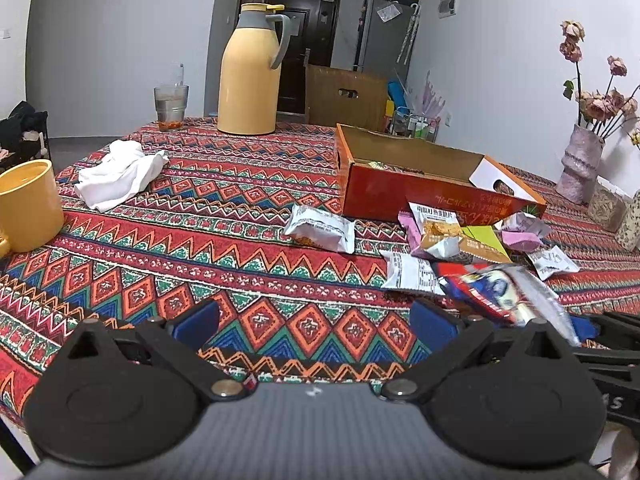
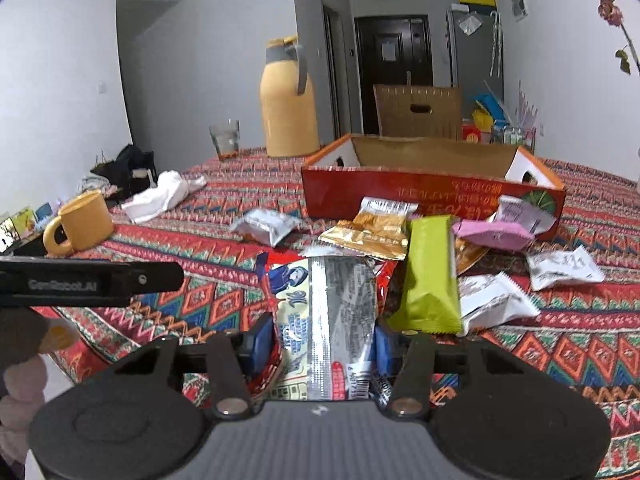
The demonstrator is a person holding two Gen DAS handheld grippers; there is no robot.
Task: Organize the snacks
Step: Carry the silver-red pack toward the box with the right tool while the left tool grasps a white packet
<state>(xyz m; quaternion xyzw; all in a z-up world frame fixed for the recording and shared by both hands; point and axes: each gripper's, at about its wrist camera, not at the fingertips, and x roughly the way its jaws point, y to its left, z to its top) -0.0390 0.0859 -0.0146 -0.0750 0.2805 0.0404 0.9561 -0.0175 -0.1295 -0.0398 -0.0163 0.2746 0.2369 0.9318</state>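
Observation:
Several snack packets lie loose on the patterned tablecloth in front of an open orange cardboard box (image 1: 400,196) (image 2: 432,196). My right gripper (image 2: 320,344) is shut on a red, blue and silver snack packet (image 2: 336,312), held just above the cloth; the same packet (image 1: 496,292) shows at the right of the left wrist view. A green packet (image 2: 432,276), a gold packet (image 2: 372,232), a pink packet (image 2: 496,234) and white packets (image 2: 264,226) lie beyond it. My left gripper (image 1: 316,320) is open and empty over bare cloth, left of the pile.
A yellow thermos jug (image 1: 250,76), a glass (image 1: 171,106), a crumpled white cloth (image 1: 120,172) and a yellow mug (image 1: 28,204) stand on the table's left and back. A vase of dried flowers (image 1: 580,160) stands far right. The table's near edge is close below both grippers.

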